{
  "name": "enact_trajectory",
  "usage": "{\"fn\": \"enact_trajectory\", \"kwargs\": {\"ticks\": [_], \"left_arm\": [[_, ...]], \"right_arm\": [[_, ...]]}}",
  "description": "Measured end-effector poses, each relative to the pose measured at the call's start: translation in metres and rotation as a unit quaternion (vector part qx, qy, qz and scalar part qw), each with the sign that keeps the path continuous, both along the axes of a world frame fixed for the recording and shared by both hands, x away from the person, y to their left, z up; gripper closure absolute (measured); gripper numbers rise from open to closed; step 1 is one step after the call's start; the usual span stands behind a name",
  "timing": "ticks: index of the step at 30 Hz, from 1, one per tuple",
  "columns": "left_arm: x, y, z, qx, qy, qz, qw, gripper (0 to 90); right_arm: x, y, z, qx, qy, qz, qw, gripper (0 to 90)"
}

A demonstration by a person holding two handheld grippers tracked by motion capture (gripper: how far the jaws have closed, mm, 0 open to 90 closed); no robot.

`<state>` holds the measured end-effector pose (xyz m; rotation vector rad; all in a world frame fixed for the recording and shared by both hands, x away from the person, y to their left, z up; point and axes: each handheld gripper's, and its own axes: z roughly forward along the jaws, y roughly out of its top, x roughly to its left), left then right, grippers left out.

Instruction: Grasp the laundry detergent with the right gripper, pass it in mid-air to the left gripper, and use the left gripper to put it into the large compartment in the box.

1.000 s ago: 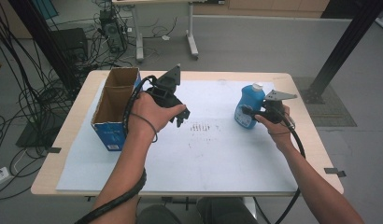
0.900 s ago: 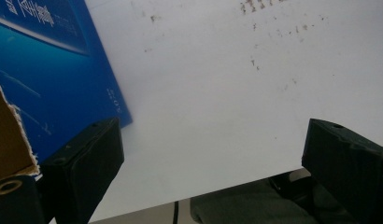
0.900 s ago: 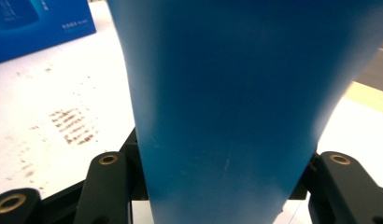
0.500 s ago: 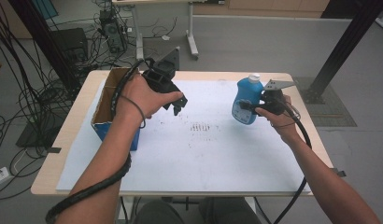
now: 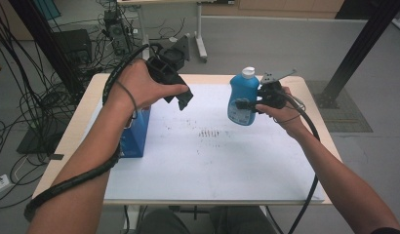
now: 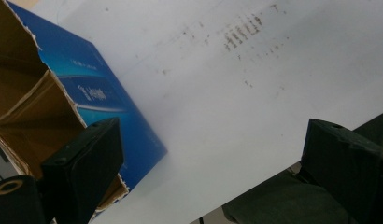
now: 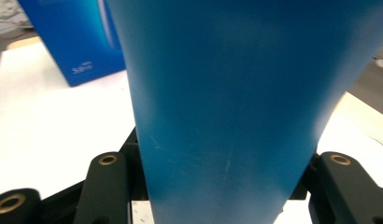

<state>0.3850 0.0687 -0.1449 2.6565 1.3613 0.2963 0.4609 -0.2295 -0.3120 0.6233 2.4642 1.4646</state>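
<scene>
The left gripper [image 5: 181, 97] is held above the left half of the table [image 5: 81, 117], its two black jaws spread wide with nothing between them. In the left gripper view the jaws stand far apart at the lower corners, and the white sheet [image 6: 227, 107] covering the table lies beyond them, marked with a cluster of dark smudges [image 6: 243, 32]. The open blue carton [image 5: 139, 131] sits below and to the outer side of this gripper, partly hidden by the left hand [image 5: 139, 87] in the high view; in the left gripper view its brown inner walls and torn upper edge are visible just beyond one jaw. The smudges on the sheet lie between the two grippers. The right gripper [image 5: 244, 105] is held over the right half of the table, pointing toward the left gripper, with the grey three-cornered plate [image 5: 276, 75] on top. Its jaws are closed against the sides of a blue bottle [image 5: 242, 97] with a white cap [image 5: 248, 73]. The bottle stands upright in the grip and appears lifted clear of the sheet. In the right gripper view the blue body [image 7: 236, 93] sits between the two jaws, and the carton [image 7: 68, 37] is visible farther off beyond it.
</scene>
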Motion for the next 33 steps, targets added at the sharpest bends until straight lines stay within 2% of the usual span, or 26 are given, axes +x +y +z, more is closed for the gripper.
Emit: {"fn": "enact_trajectory", "kwargs": {"ticks": [1, 2, 3, 6, 7, 10, 11, 14, 17, 22, 23, 27, 28, 29, 31, 32, 33], "left_arm": [[0.0, 0.0, 0.0, 0.0, 0.0, 0.0, 1.0, 6.1], [0.0, -0.001, 0.005, 0.0, -0.002, -0.014, 0.9999, 6.2], [0.0, -0.001, 0.005, 0.0, -0.002, -0.014, 0.9999, 6.2], [0.001, -0.004, 0.015, 0.006, -0.004, -0.047, 0.9989, 6.9], [0.001, -0.004, 0.015, 0.006, -0.004, -0.047, 0.9989, 6.5], [0.001, -0.007, 0.023, -0.002, -0.003, -0.078, 0.997, 6.3], [0.001, -0.007, 0.023, -0.002, -0.003, -0.078, 0.997, 6.0], [0.002, -0.007, 0.027, 0.007, -0.005, -0.109, 0.994, 5.9], [0.001, -0.006, 0.028, 0.012, -0.004, -0.134, 0.991, 6.7], [0.003, -0.003, 0.028, 0.015, 0.0, -0.159, 0.9872, 6.3], [0.003, -0.003, 0.028, 0.015, 0.0, -0.159, 0.9872, 6.2], [0.003, -0.001, 0.031, 0.011, -0.007, -0.172, 0.985, 6.2], [0.003, -0.001, 0.031, 0.011, -0.007, -0.172, 0.985, 6.1], [0.002, -0.001, 0.032, 0.013, -0.008, -0.176, 0.9842, 6.1], [0.002, -0.002, 0.033, 0.019, -0.006, -0.181, 0.9832, 6.1], [0.002, -0.002, 0.033, 0.019, -0.006, -0.181, 0.9832, 6.1], [0.002, -0.002, 0.034, 0.02, -0.005, -0.183, 0.9829, 6.1]], "right_arm": [[0.0, 0.0, 0.0, 0.0, 0.0, 0.0, 1.0, 44.3], [-0.001, 0.009, 0.004, -0.001, 0.003, 0.015, 0.9999, 44.3], [-0.002, 0.013, 0.006, -0.002, 0.005, 0.022, 0.9997, 44.3], [-0.004, 0.025, 0.013, 0.0, 0.007, 0.044, 0.999, 44.3], [-0.004, 0.025, 0.013, 0.0, 0.007, 0.044, 0.999, 44.3], [-0.007, 0.04, 0.023, 0.005, 0.004, 0.071, 0.9975, 44.3], [-0.008, 0.044, 0.025, 0.006, 0.003, 0.078, 0.9969, 44.3], [-0.009, 0.054, 0.03, 0.011, 0.002, 0.096, 0.9953, 44.3], [-0.011, 0.065, 0.033, 0.009, 0.0, 0.119, 0.9929, 44.2], [-0.013, 0.084, 0.033, 0.002, -0.001, 0.154, 0.9881, 44.2], [-0.013, 0.084, 0.033, 0.002, -0.001, 0.154, 0.9881, 44.2], [-0.019, 0.103, 0.028, -0.009, -0.005, 0.187, 0.9822, 44.2], [-0.019, 0.103, 0.028, -0.009, -0.005, 0.187, 0.9822, 44.2], [-0.021, 0.11, 0.026, -0.012, -0.002, 0.199, 0.98, 44.2], [-0.023, 0.117, 0.024, -0.017, -0.003, 0.209, 0.9778, 44.2], [-0.023, 0.117, 0.024, -0.017, -0.003, 0.209, 0.9778, 44.2], [-0.026, 0.124, 0.021, -0.016, -0.002, 0.217, 0.9761, 44.2]]}}
